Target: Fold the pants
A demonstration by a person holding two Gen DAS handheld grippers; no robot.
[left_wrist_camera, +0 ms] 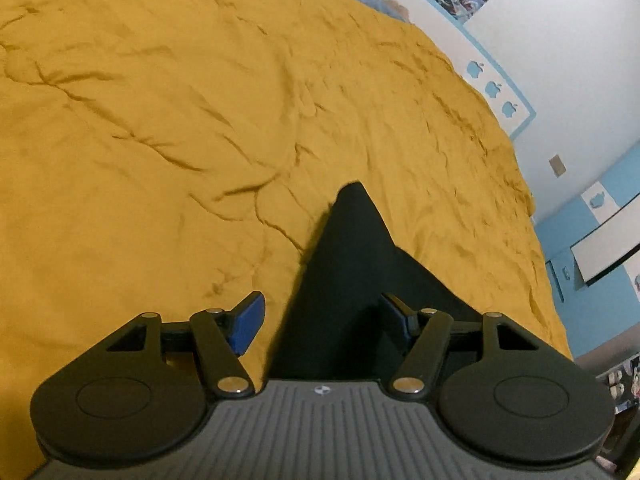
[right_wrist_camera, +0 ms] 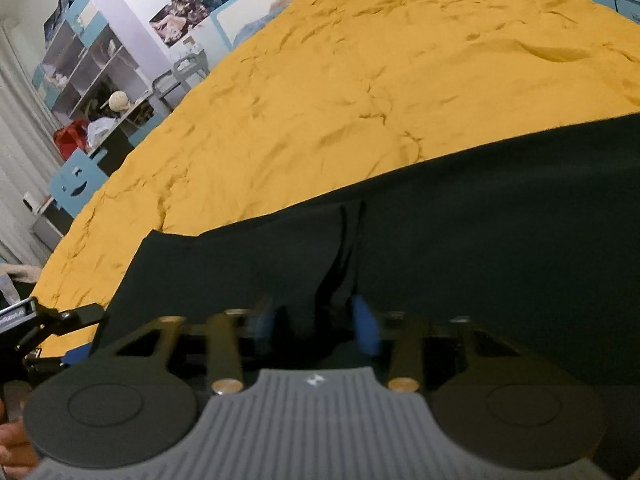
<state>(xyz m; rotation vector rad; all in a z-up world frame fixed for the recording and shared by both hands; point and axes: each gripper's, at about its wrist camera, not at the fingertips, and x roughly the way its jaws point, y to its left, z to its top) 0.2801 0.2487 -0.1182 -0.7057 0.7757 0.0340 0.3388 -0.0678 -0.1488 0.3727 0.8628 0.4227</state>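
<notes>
Two grippers are working the pants [right_wrist_camera: 440, 248], which are lying dark across the near edge of the bed [right_wrist_camera: 360, 80]. The right gripper [right_wrist_camera: 316, 320] is pinching a raised pleat of cloth, jaws together on it. The left gripper [left_wrist_camera: 324, 320] is hovering with jaws apart, a pointed corner of the pants lying between them, ungripped. Next, I reckon, it needs to clamp that corner before any fold.

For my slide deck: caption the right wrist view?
Right tongs pinching dark pants spread on a mustard-yellow bedspread.
</notes>
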